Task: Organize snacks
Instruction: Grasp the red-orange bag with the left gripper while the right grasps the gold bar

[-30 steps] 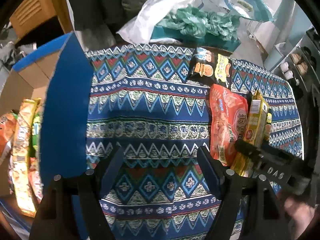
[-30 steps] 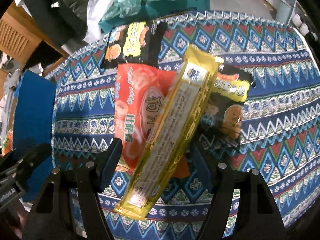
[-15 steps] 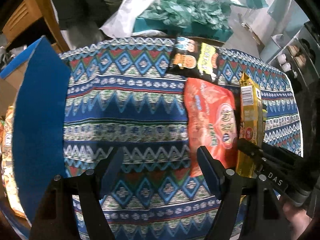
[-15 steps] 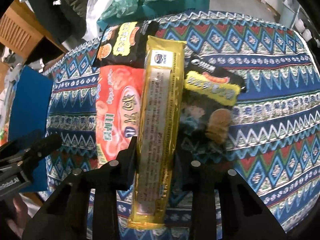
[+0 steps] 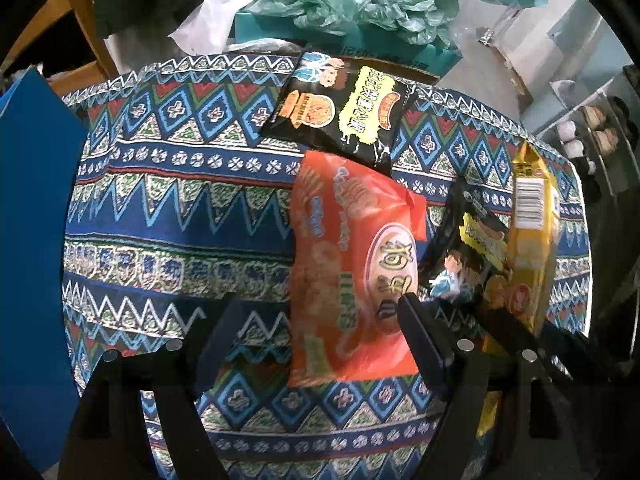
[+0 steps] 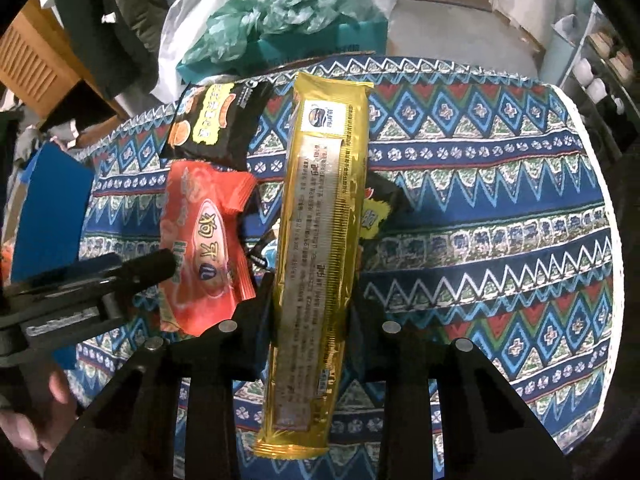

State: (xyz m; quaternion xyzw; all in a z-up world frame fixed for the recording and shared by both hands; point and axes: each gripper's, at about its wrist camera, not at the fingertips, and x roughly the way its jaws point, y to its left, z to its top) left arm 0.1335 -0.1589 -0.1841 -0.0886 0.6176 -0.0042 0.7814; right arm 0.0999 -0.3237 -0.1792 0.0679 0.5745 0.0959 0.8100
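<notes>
While the right claw (image 6: 312, 300) pinches the gold pack (image 6: 320, 248) above the bench (image 6: 500, 208) | left claw (image 5: 316, 320) spread, its jaws just opening wider — over the orange bag (image 5: 352, 280) lying on the cloth

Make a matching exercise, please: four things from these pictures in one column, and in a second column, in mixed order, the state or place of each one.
Things:
1. long gold packet
2. orange packet
3. left gripper
4. black packet with a yellow label

States or places:
A. open, over the near end of a packet
B. lies flat at the far edge of the patterned cloth
C. clamped between the jaws of the right gripper
D. lies on the cloth, its near end between open jaws

Pairs: 1-C, 2-D, 3-A, 4-B
</notes>
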